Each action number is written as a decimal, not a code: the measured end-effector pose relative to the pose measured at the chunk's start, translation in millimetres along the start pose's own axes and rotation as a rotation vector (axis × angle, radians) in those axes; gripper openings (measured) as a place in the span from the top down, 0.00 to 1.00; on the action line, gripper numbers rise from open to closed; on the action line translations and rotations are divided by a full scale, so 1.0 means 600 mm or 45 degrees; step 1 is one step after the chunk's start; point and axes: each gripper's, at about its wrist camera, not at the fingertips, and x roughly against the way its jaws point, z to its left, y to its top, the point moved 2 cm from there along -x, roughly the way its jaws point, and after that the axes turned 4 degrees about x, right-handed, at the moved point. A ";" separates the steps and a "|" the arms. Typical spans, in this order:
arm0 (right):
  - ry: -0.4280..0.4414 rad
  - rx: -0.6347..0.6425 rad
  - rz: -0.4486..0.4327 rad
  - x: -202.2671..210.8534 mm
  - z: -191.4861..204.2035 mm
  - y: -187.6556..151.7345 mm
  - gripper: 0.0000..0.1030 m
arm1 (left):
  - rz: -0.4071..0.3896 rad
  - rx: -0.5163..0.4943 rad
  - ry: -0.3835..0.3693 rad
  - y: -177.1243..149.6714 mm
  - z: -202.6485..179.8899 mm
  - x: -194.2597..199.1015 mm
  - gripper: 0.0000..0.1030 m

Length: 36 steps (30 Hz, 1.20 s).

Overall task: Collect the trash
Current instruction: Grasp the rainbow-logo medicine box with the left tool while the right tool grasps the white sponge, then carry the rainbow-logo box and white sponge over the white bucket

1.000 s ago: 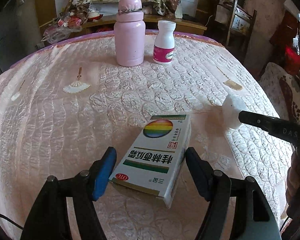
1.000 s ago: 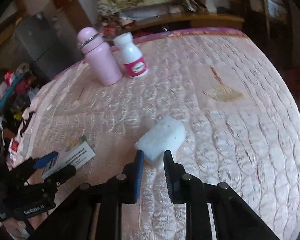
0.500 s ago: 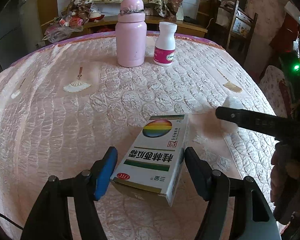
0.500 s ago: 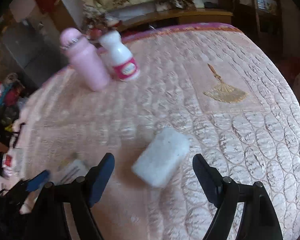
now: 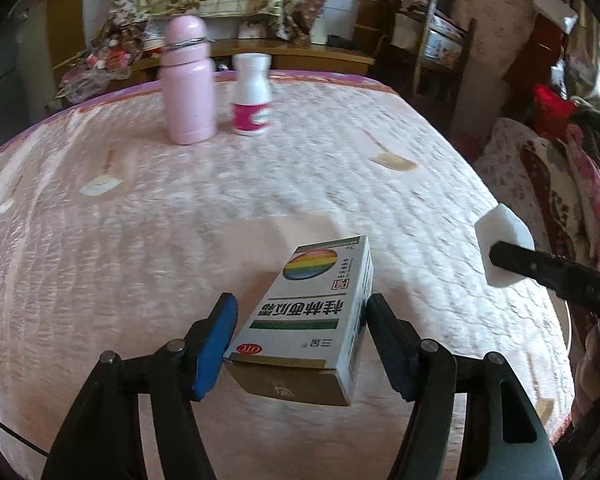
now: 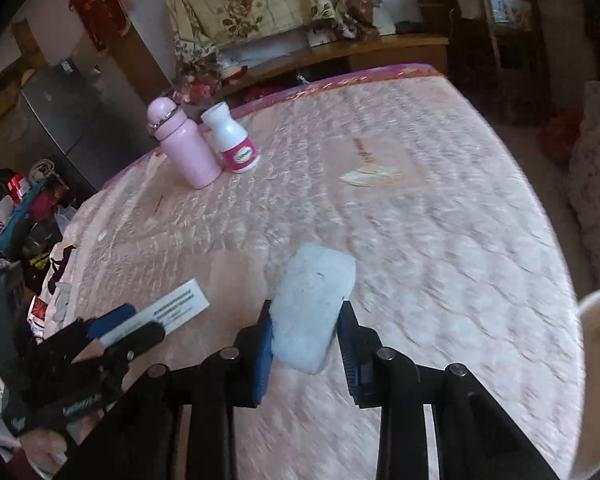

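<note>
My left gripper (image 5: 298, 328) is shut on a white medicine box (image 5: 308, 316) with a rainbow circle, held above the pink quilted table (image 5: 140, 240). My right gripper (image 6: 306, 332) is shut on a white foam block (image 6: 312, 304), lifted off the cloth. The foam block also shows at the right edge of the left wrist view (image 5: 500, 240), with the right gripper's black finger across it. The left gripper and box show at the lower left of the right wrist view (image 6: 156, 316).
A pink bottle (image 5: 188, 88) and a white pill bottle (image 5: 252, 96) stand at the table's far side. Flat fan-shaped patches (image 6: 370, 176) lie on the cloth. A white round rim (image 6: 596, 320) sits beyond the table's right edge. Chairs and clutter surround the table.
My right gripper opened wide around the foam block, then closed on it and lifted it. The left gripper kept hold of the box and rose a little.
</note>
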 end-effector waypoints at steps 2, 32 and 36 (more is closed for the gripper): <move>-0.006 -0.010 0.007 0.020 -0.018 -0.019 0.69 | 0.015 -0.017 -0.031 -0.007 -0.024 -0.001 0.34; -0.262 -0.337 -0.113 0.253 -0.316 -0.180 0.69 | 0.036 -0.345 -0.308 -0.038 -0.402 -0.016 0.35; -0.295 -0.371 -0.114 0.263 -0.340 -0.192 0.69 | 0.046 -0.368 -0.333 -0.040 -0.436 -0.024 0.35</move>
